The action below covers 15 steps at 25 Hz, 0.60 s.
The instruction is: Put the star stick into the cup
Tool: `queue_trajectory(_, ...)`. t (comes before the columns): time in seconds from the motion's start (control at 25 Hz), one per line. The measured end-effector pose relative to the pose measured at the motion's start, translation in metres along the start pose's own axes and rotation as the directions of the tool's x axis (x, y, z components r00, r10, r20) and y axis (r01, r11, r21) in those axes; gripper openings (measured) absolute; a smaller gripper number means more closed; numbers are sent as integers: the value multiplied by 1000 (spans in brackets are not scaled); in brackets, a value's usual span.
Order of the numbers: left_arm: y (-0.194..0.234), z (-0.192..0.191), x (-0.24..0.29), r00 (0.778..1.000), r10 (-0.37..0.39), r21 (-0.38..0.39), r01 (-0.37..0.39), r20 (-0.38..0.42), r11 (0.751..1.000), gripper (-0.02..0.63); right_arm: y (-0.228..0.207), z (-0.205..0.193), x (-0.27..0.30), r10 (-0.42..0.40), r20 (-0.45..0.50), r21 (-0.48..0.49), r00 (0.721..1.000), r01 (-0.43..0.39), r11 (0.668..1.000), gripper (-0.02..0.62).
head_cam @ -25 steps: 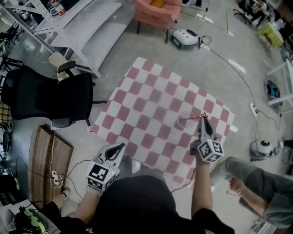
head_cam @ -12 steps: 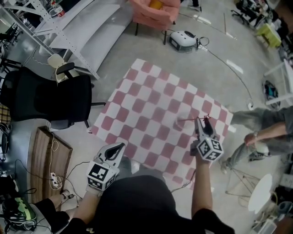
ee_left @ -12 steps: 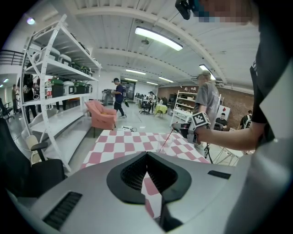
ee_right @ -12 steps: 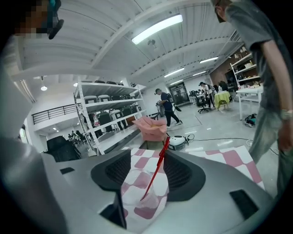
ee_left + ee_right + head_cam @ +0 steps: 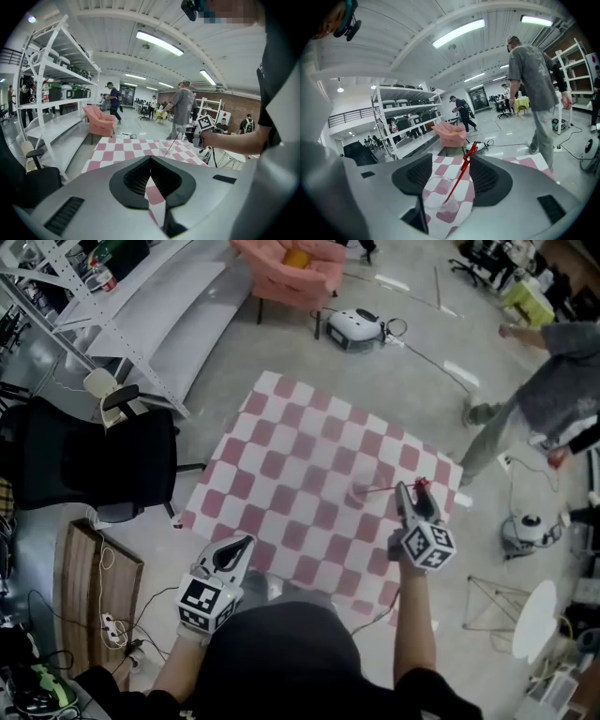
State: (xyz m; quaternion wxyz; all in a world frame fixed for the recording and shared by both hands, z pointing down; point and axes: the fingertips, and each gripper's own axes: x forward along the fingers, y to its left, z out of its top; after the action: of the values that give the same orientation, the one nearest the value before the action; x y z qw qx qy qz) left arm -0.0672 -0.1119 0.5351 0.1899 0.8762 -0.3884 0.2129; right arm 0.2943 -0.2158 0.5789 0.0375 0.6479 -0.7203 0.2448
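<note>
A clear plastic cup (image 5: 361,491) stands on the pink-and-white checkered cloth (image 5: 300,456). The red star stick (image 5: 389,488) leans in it, foot in the cup (image 5: 437,196) and star end up towards my right gripper (image 5: 412,489). In the right gripper view the stick (image 5: 461,173) rises between the jaws close to the right one, and the right gripper (image 5: 451,161) is opening, its pads off the stick. My left gripper (image 5: 246,542) hangs shut near the cloth's front edge, holding nothing; in its own view the left gripper (image 5: 150,161) faces the cup (image 5: 168,146).
A black office chair (image 5: 94,456) and a wooden bench (image 5: 98,587) stand left of the cloth. A pink armchair (image 5: 291,268) and a robot vacuum (image 5: 354,326) are beyond it. A person (image 5: 553,381) walks at the right, with cables on the floor.
The right jaws have spread apart from the star end of the stick, which now leans in the cup on its own. A person at the right has walked toward the far side.
</note>
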Motion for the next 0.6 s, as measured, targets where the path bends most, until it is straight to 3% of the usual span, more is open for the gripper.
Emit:
queue_trajectory(0.28,3,5,-4,999,-32,0,32,20,999,41,13,-8,-3,26,-37,-15,999,-27,1000,249)
queue_trajectory(0.6,11,-5,-14,1000,-12,-19,12,10,1000,41,14,-31,7,15,-111,-32,994,-19,999,270)
